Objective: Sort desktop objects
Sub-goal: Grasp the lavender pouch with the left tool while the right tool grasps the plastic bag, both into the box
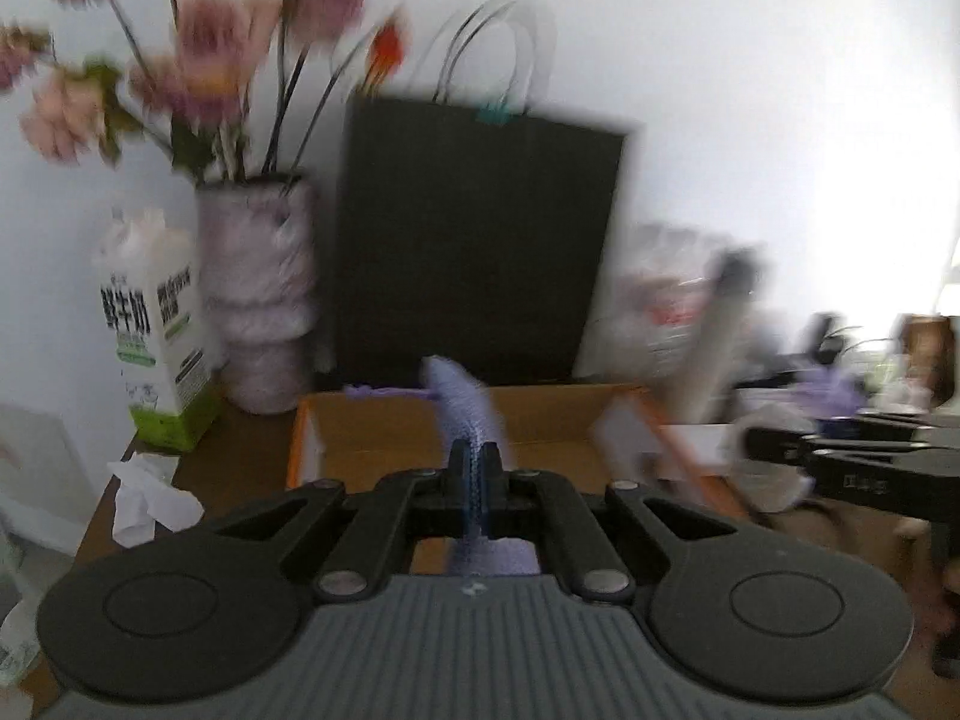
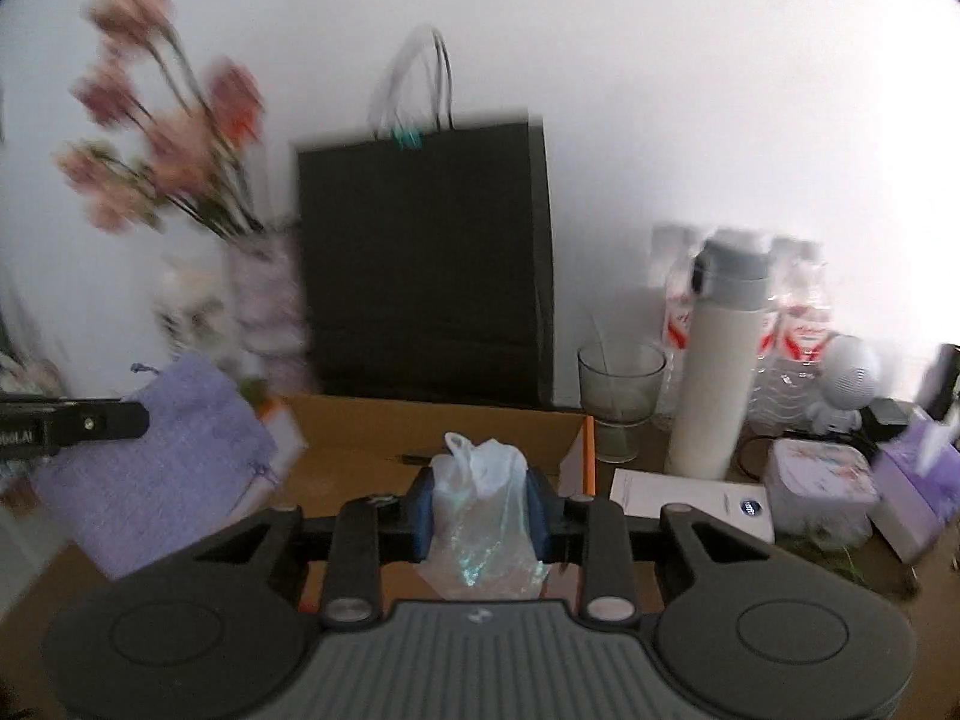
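Note:
My left gripper (image 1: 475,468) is shut on a lilac fabric pouch (image 1: 465,405), held above the open cardboard box (image 1: 384,426). In the right wrist view the same pouch (image 2: 156,468) hangs at the left from the left gripper's fingers (image 2: 90,420). My right gripper (image 2: 480,498) is shut on a small clear plastic bag (image 2: 480,516), held over the cardboard box (image 2: 384,438). In the left wrist view the right gripper's fingers (image 1: 840,456) come in from the right edge.
A black paper bag (image 2: 426,264) stands behind the box against the wall. A flower vase (image 1: 258,294), milk carton (image 1: 156,348) and crumpled paper (image 1: 150,498) are left. A glass (image 2: 618,396), white thermos (image 2: 714,360), water bottles (image 2: 792,312), booklet (image 2: 690,498), tin (image 2: 822,480) and tissue box (image 2: 918,480) are right.

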Demonstrator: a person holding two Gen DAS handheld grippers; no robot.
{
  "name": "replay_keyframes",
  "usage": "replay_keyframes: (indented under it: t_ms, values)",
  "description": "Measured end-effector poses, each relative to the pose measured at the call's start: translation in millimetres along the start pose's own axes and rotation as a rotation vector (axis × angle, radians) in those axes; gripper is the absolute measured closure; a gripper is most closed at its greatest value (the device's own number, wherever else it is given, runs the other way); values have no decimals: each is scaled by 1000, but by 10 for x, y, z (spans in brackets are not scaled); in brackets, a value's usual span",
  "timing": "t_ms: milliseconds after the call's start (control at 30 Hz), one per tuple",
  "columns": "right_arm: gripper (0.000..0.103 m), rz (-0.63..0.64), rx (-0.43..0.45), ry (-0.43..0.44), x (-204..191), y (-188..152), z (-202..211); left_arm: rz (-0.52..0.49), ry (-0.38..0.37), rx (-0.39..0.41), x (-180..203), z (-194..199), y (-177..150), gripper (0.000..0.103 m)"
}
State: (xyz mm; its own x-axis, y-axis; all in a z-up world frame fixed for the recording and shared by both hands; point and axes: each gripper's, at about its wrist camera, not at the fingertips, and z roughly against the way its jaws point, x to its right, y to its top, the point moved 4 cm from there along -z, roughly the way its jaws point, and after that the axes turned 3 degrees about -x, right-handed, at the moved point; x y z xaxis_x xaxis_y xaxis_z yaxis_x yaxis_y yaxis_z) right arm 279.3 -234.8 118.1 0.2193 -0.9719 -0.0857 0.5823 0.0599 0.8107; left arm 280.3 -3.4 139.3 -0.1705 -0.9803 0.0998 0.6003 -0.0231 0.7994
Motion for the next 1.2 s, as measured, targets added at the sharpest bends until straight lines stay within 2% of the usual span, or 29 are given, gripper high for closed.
replay_keyframes:
  t_ms: [33, 133, 233, 300, 367, 400, 467, 533, 600, 733, 900, 1033, 1100, 1200]
  values:
    - [74, -26, -30, -9, 8, 48, -249, -10, 17, -52, -33, -285, 24, 99]
    - [74, -64, -134, 11, -2, 137, -928, 24, 73, -129, -247, -959, 59, 99]
    - [74, -48, -201, -23, -24, 205, -1486, 72, 80, -227, -497, -1434, 44, 99]
    - [74, -17, -247, -65, -25, 235, -1815, 50, 105, -265, -558, -1609, -7, 98]
    - [73, 7, -277, -97, -25, 232, -2046, -2, 165, -293, -578, -1735, -67, 92]
    - [72, 24, -287, -109, -38, 217, -2135, -29, 184, -302, -577, -1772, -99, 83]
    - [63, 44, -298, -106, -72, 171, -2243, -60, 171, -297, -572, -1788, -136, 71]
    - [55, 29, -302, -103, -73, 132, -2280, -57, 145, -290, -569, -1767, -125, 53]
    - [50, 5, -292, -110, -52, 143, -2244, -28, 129, -282, -586, -1729, -75, 42]
    - [47, -53, -294, -75, -21, 236, -2038, 4, 115, -266, -548, -1548, 35, 34]
    - [38, -74, -272, -58, -79, 230, -1507, 29, 110, -267, -426, -1163, 21, 21]
    - [31, -96, -253, -41, -115, 61, -1044, 57, 111, -255, -286, -728, -178, 20]
    - [26, -97, -236, -21, -148, -80, -789, 54, 108, -216, -215, -482, -323, 19]
    - [24, -77, -199, -2, -194, -282, -340, 39, 109, -166, -77, -93, -562, 19]
